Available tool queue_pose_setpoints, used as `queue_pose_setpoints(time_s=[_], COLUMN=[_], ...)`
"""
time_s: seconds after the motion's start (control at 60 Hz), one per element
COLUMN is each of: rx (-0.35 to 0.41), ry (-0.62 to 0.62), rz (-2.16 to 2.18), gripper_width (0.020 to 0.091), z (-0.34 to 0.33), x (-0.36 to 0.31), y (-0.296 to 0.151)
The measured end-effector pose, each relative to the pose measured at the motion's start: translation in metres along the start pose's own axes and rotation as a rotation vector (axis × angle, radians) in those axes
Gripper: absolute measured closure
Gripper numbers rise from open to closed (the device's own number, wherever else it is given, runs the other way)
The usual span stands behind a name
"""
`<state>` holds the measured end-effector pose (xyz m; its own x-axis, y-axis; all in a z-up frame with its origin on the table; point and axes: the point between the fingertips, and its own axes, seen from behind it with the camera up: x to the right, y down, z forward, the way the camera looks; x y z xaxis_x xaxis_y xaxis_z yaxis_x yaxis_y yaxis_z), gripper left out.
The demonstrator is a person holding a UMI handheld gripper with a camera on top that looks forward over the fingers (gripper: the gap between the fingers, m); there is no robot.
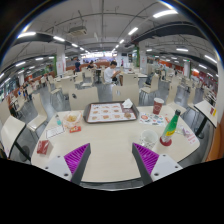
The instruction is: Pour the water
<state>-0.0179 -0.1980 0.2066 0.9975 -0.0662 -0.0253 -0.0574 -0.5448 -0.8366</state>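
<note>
Rows of ceiling lights (60,40) run back over a large canteen hall filled with pale tables and chairs (75,88). Closest is a cream table (105,145) with rounded corners, and the things on it sit well beyond the tongs (112,160). At its far middle lies a dark tray (110,113) holding several small items too small to name. To the left are a few food packs (68,122) in red and orange, and a red box (43,147) lies nearer the left edge. On the right stand a red cup (158,105), a clear cup (147,119) beside it, and a green bottle (170,129) with a red cap, upright near the right finger; what it holds cannot be made out, though it may be the water to pour. The tongs are open, their magenta pads (76,155) wide apart with only bare table between them.
</note>
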Motion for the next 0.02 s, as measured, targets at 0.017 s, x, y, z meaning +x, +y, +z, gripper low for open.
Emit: queue_pose_setpoints(time_s=[0.017], rx=[0.001], ry=[-0.003], rz=[0.003], gripper_width=[0.0255], z=[0.0000], x=[-0.0030], y=[-0.0006])
